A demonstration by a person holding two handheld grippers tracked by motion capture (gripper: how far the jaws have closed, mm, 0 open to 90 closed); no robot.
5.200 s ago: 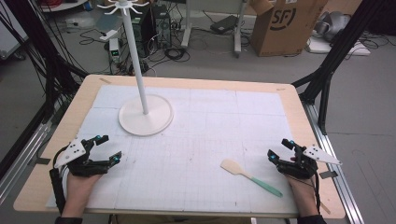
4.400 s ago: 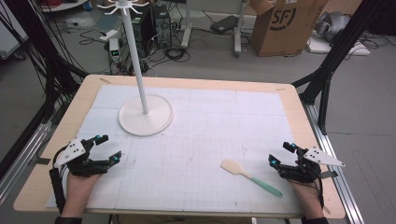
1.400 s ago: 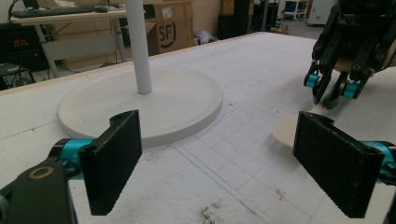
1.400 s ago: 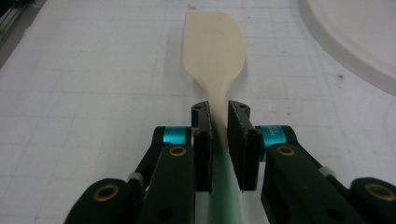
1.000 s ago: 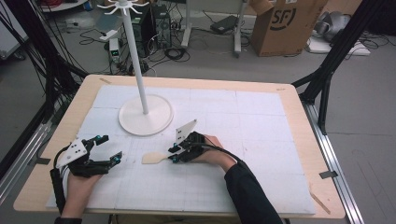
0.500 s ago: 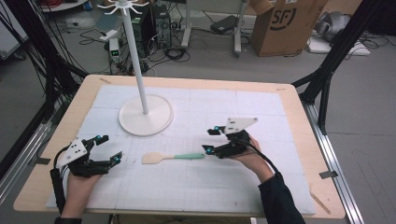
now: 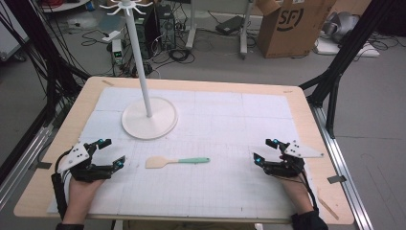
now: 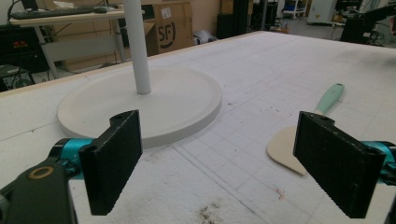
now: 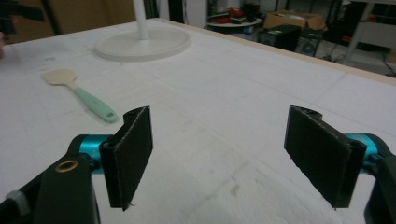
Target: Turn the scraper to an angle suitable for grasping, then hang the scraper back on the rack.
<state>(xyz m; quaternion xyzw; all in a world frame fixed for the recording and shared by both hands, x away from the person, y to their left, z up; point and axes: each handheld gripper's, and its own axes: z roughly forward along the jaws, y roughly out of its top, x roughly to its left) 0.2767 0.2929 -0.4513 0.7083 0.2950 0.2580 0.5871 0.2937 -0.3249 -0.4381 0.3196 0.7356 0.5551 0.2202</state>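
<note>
Flat on the counter (image 7: 306,120): spatula (image 7: 176,162), cream blade toward the left gripper (image 7: 108,152), mint handle toward the right gripper (image 7: 265,151). Both sets of fingers (image 8: 112,163) spread wide, empty, resting low. Spatula just beyond the left fingers, well apart from the right. Behind it, white stand (image 7: 148,115).

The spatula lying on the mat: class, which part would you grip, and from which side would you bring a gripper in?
Grip the spatula by its green handle, probably coming down from above with the jaws across it. It lies flat on the mat; the handle is narrow and straight, while the blade is wide and thin. The handle points toward the right gripper, which is open.
</note>
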